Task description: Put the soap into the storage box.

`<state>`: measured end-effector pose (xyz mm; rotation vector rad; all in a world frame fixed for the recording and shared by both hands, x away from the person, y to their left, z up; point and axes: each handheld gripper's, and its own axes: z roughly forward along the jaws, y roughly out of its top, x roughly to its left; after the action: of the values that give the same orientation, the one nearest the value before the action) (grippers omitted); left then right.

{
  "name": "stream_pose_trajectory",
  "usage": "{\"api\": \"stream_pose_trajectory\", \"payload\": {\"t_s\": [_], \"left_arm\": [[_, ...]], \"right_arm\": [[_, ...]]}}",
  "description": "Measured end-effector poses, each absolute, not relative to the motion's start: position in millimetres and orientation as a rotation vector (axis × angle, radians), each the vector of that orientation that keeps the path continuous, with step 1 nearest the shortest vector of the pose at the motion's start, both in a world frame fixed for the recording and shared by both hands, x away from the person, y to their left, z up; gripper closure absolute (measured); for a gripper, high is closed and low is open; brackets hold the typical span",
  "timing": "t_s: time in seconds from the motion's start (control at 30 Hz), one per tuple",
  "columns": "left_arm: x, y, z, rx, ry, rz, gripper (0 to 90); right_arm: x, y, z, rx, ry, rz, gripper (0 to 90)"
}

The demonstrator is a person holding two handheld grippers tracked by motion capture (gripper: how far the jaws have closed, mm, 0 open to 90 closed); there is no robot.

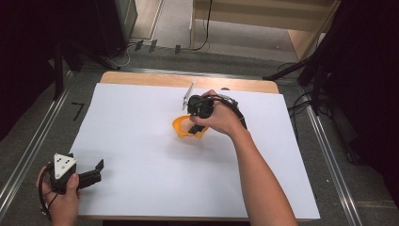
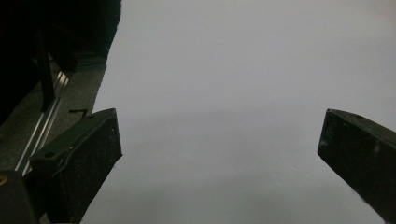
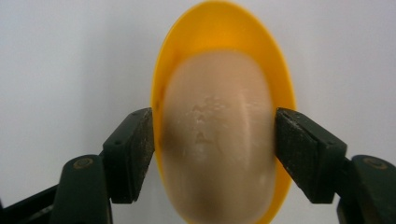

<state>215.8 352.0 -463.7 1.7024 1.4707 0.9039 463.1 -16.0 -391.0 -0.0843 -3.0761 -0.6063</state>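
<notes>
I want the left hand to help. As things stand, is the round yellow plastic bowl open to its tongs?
Probably yes: bare white sheet lies between the left tongs and the yellow bowl, though the right tongs straddle the beige lump over it.

Black left gripper with grey 3-cornered plate; black right gripper, black cables.

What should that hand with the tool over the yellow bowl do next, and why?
Probably lift the right tool straight up and away. In its own view the beige egg-shaped thing already sits over the yellow bowl, and the jaws stand close at its sides with a thin gap, so it looks let go. The left tool rests open on the white sheet.
</notes>
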Motion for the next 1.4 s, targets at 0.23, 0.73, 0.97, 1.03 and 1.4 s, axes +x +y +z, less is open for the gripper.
{"api": "stream_pose_trajectory", "payload": {"t_s": [0.23, 0.73, 0.97, 1.03, 1.4], "left_arm": [[215.6, 352.5, -463.5, 1.703, 1.470, 0.903, 0.0], [215.6, 352.6, -463.5, 1.705, 1.469, 0.904, 0.0], [215.9, 352.7, -463.7, 1.704, 1.469, 0.902, 0.0], [215.8, 352.7, -463.6, 1.703, 1.469, 0.902, 0.0], [217.0, 352.4, -464.0, 1.710, 1.471, 0.894, 0.0]], "right_arm": [[463.3, -22.1, -385.2, -0.123, -3.075, -0.647, 31.5], [456.3, -55.9, -387.3, -0.255, -3.070, -0.727, 25.3], [452.1, -79.4, -386.4, -0.341, -3.068, -0.812, 21.8], [450.6, -84.5, -386.3, -0.364, -3.067, -0.815, 19.6], [435.9, -112.3, -391.9, -0.502, -3.095, -0.843, 13.1]]}}
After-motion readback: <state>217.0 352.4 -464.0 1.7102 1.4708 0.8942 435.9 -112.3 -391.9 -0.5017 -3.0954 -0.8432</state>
